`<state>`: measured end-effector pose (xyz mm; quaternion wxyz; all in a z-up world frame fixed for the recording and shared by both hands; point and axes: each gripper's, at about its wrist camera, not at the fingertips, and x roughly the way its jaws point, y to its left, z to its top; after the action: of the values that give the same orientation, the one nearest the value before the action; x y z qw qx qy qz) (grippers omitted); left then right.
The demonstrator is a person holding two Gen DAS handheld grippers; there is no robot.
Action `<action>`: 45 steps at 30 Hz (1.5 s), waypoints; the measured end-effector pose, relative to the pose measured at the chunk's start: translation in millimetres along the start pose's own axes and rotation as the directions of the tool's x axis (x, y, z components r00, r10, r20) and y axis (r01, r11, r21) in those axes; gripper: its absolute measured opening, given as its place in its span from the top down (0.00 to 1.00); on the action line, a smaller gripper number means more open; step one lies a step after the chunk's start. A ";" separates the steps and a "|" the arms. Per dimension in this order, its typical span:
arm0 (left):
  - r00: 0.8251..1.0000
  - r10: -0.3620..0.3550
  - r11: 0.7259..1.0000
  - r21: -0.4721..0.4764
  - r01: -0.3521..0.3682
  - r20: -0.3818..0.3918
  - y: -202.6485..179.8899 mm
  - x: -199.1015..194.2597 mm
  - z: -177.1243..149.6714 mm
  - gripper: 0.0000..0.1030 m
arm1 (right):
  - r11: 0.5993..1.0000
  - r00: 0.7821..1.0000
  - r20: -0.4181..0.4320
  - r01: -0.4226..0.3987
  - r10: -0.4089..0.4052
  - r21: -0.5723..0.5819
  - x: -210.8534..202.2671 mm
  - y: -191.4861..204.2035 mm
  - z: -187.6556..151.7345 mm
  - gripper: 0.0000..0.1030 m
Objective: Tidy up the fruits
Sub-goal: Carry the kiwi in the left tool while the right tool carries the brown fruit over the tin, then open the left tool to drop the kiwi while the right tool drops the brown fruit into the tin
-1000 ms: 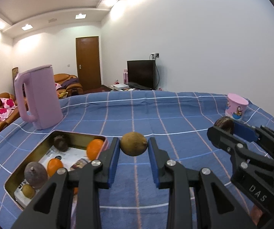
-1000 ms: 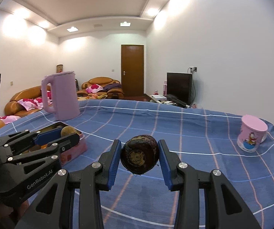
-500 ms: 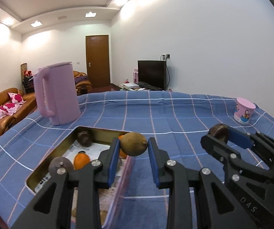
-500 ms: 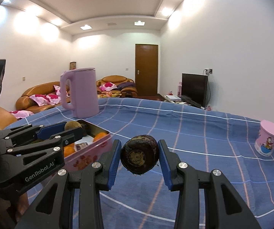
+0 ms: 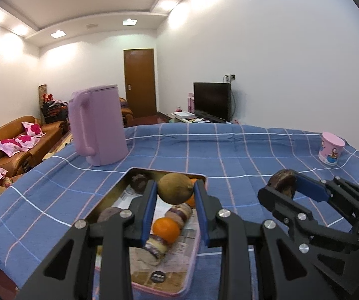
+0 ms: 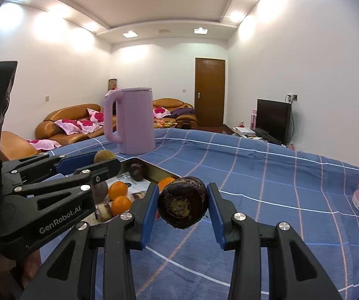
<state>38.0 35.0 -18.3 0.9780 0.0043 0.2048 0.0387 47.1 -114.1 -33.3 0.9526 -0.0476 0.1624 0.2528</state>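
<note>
Now hovering over the tin tray [image 5: 119,187], left gripper [image 5: 175,195] clamping brown fruit [image 5: 175,188]; right gripper [image 6: 183,206] nearing, clamping dark fruit [image 6: 182,204]; drop-off imminent.

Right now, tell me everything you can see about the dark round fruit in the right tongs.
The dark round fruit is purplish-brown, nearly black, with a rough skin and a tan ringed scar facing the camera. The right tongs pinch it from both sides between blue pads, holding it above the blue checked cloth, beside the tray.

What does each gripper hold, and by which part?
The left gripper clamps a brownish-green round fruit by its opposite sides. The right gripper clamps a dark brown round fruit likewise.
</note>
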 end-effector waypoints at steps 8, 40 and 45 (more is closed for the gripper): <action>0.999 0.045 0.999 -0.016 -0.045 -0.021 22.4 1.2 -2.3 0.69 | 0.999 0.999 -0.001 -0.043 0.043 -0.008 6.5 16.0 7.1 0.60; 0.967 0.137 0.987 -0.054 -0.152 -0.213 77.6 33.6 -42.2 0.60 | 0.978 0.942 -0.271 -0.209 0.196 -0.019 76.9 71.8 0.5 0.57; 0.971 0.145 0.984 -0.077 -0.162 -0.188 83.3 25.5 -38.7 0.40 | 0.980 0.950 -0.241 -0.198 0.196 0.015 70.7 64.2 0.9 0.45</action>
<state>39.6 119.8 -62.0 0.9485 -0.0284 0.2903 0.1238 73.4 -25.3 -56.6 0.8955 -0.0660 0.2799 0.3396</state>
